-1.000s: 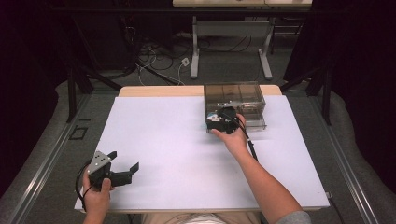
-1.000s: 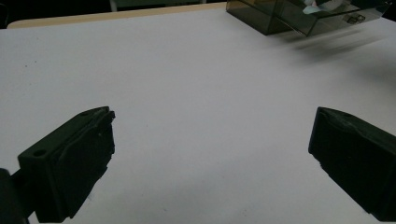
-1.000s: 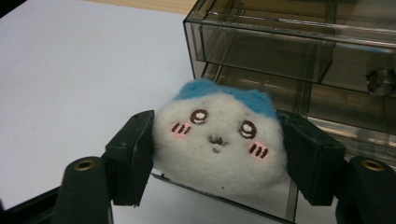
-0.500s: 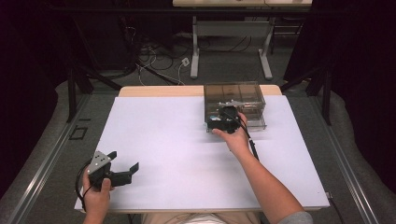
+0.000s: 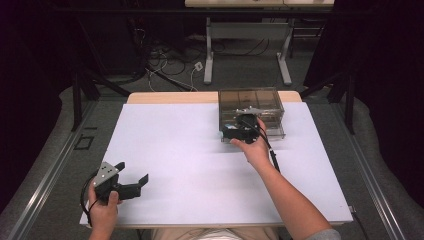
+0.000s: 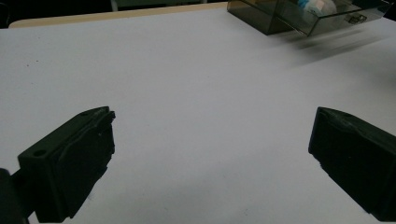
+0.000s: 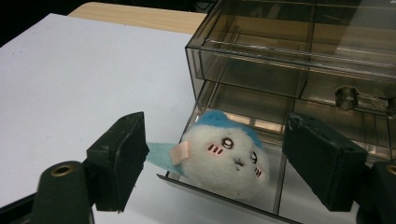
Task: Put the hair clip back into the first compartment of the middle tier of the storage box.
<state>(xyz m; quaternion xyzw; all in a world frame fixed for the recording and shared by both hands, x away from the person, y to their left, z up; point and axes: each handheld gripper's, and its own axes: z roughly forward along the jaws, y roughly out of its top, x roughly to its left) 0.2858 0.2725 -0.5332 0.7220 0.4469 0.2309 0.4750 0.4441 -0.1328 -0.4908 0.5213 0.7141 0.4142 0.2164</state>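
Note:
A smoky clear drawer box (image 5: 251, 102) stands at the table's far right. Its bottom drawer (image 7: 219, 195) is pulled out, and a white plush toy with a blue top (image 7: 224, 151) lies in the drawer's left compartment. My right gripper (image 7: 217, 140) is open, one jaw on each side of the plush, not touching it. In the high view the right gripper (image 5: 234, 130) sits at the box's front. My left gripper (image 5: 134, 172) is open and holds nothing, low over the table's near left corner. In the left gripper view my left gripper (image 6: 210, 140) faces bare white table, with the box (image 6: 261, 14) far off.
The white tabletop (image 5: 190, 165) is bare between the two hands. The box's upper drawers (image 7: 280, 51) are closed and look empty. Metal desk legs and cables (image 5: 165, 60) lie on the floor beyond the table's far edge.

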